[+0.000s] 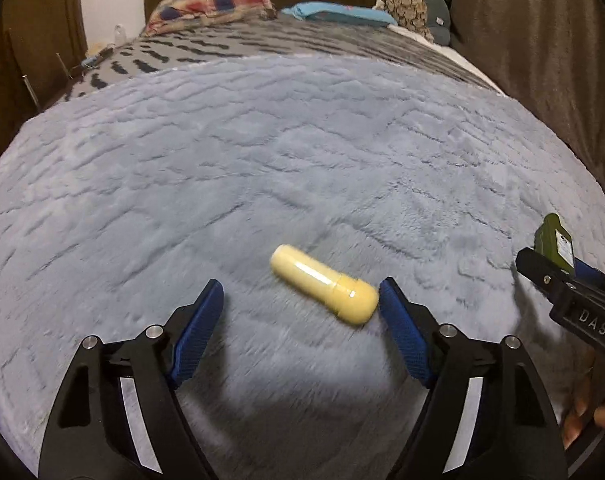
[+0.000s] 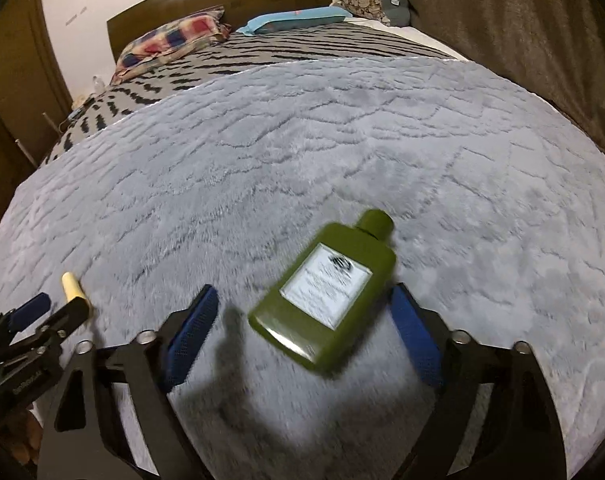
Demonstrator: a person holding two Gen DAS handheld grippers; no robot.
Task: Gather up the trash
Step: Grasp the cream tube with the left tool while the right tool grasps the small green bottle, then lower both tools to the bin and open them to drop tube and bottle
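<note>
Your left claw point(image 1: 301, 306) is released — yellow tube point(image 1: 325, 289) lies between its fingers on the grey blanket point(image 1: 262, 152). Your right claw point(image 2: 304, 316) is released around the green bottle point(image 2: 328, 294) — also on the blanket.

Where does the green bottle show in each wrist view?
Left wrist: green bottle at the far right edge, partly hidden behind the right gripper.
Right wrist: green bottle low centre, lying between the open jaws on the grey blanket.
Shared landmark: blue pillow by the headboard.
</note>
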